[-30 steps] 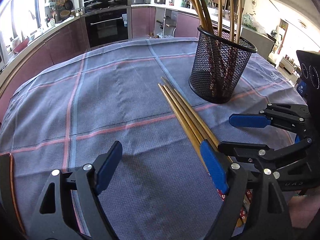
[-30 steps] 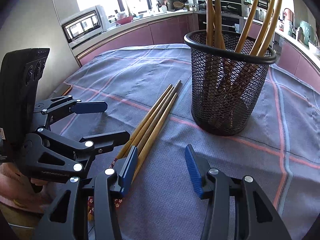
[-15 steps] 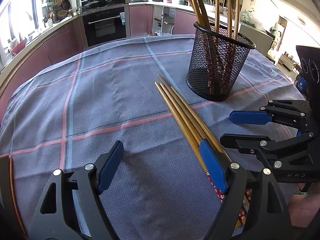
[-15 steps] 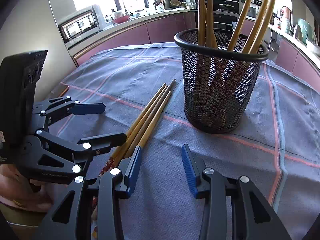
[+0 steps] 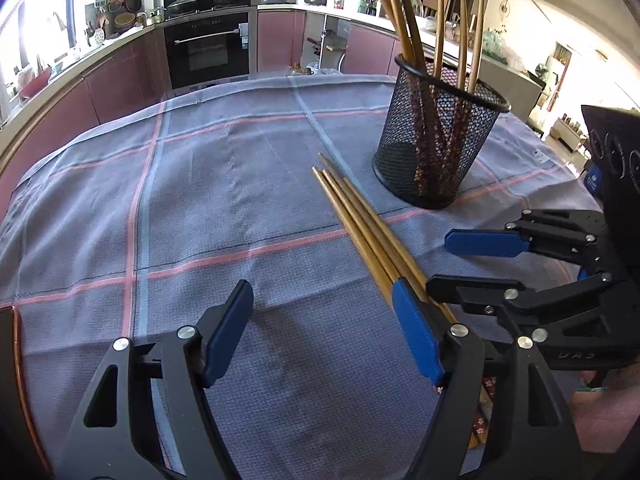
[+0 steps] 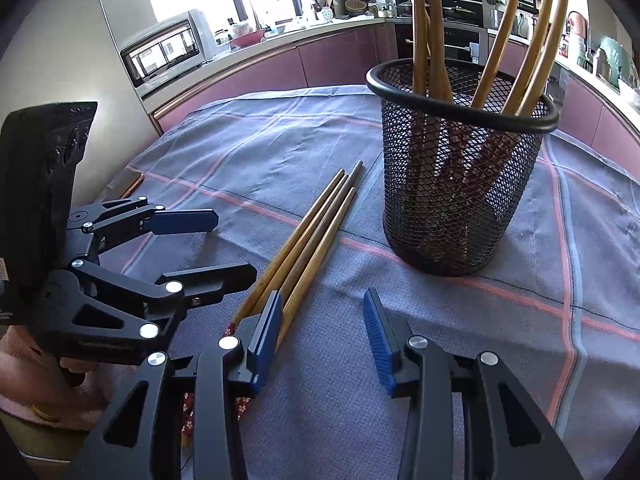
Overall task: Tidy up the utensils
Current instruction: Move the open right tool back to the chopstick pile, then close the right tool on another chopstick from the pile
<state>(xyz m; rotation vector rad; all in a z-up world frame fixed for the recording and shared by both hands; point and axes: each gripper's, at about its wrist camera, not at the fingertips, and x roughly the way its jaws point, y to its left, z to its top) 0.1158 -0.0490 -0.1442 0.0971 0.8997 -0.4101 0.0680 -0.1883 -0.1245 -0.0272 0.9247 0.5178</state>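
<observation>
A bundle of wooden chopsticks (image 5: 360, 220) (image 6: 316, 232) lies on the cloth, its red patterned ends toward me. Behind them stands a black mesh holder (image 5: 436, 148) (image 6: 460, 200) with several chopsticks upright in it. My left gripper (image 5: 322, 332) (image 6: 212, 246) is open with its jaws closing. Only cloth shows between them, and its right finger sits at the bundle's left side. My right gripper (image 6: 322, 336) (image 5: 452, 264) is open over bare cloth, its left finger over the bundle's near end. Neither holds anything.
A blue-grey checked tablecloth (image 5: 200, 200) covers the table, whose copper rim (image 5: 16, 360) shows at the left. Kitchen counters and an oven (image 5: 208, 48) lie beyond the far edge. A hand in a pink sleeve (image 6: 40, 400) holds the left gripper.
Both grippers' jaws have narrowed a little. Both hands have stayed where they were, and the chopsticks and holder have not moved.
</observation>
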